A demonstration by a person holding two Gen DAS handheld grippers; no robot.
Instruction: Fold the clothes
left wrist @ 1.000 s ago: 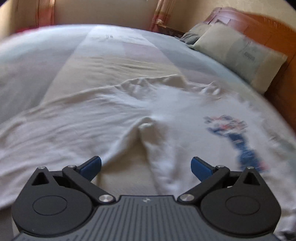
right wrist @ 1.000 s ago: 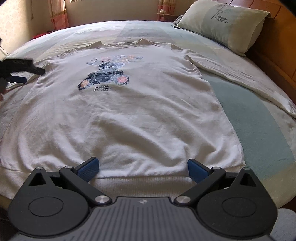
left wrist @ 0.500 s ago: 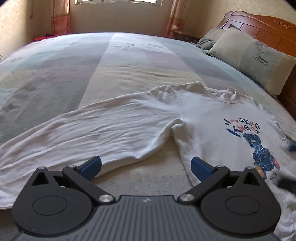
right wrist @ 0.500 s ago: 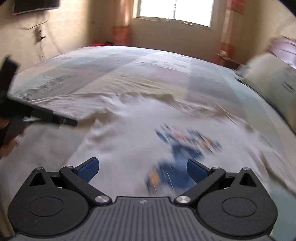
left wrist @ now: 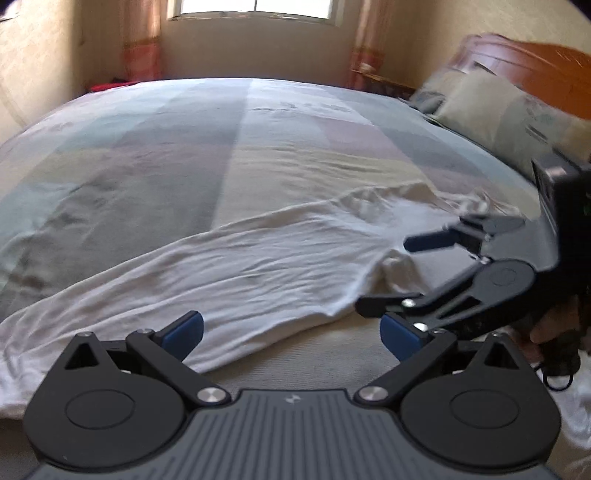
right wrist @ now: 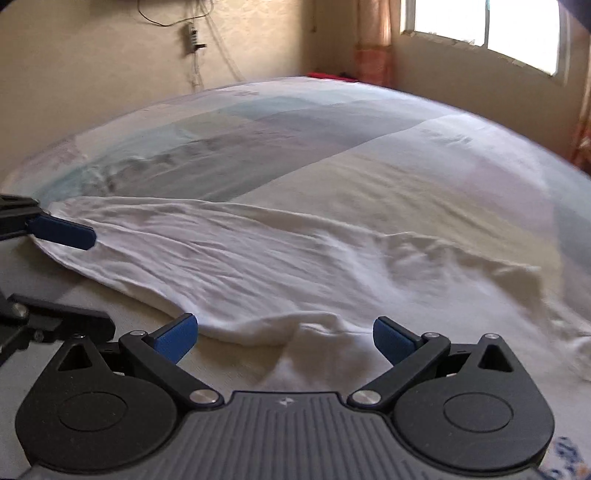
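A white long-sleeved shirt lies flat on the bed. Its left sleeve (left wrist: 229,273) runs from the lower left to the armpit fold (left wrist: 391,266). My left gripper (left wrist: 291,332) is open just above the sleeve's lower edge, with nothing between its fingers. My right gripper (left wrist: 410,275) comes in from the right, open, at the armpit. In the right wrist view the sleeve (right wrist: 229,258) stretches leftward, and the right gripper (right wrist: 284,338) straddles the armpit fold (right wrist: 317,326) without closing on it. The left gripper (right wrist: 70,277) shows at the left edge, over the sleeve end.
The bed has a pale striped sheet (left wrist: 184,147). A pillow (left wrist: 498,118) and wooden headboard (left wrist: 535,62) are at the right. A window (left wrist: 255,7) and curtains are behind the bed. A hand (left wrist: 554,332) holds the right gripper. A wall (right wrist: 110,55) with cables stands beyond.
My right gripper has left the shirt's hem, crossed the printed chest and come to the left armpit beside my left gripper. The left view swung from the chest towards the sleeve. Both stay open.
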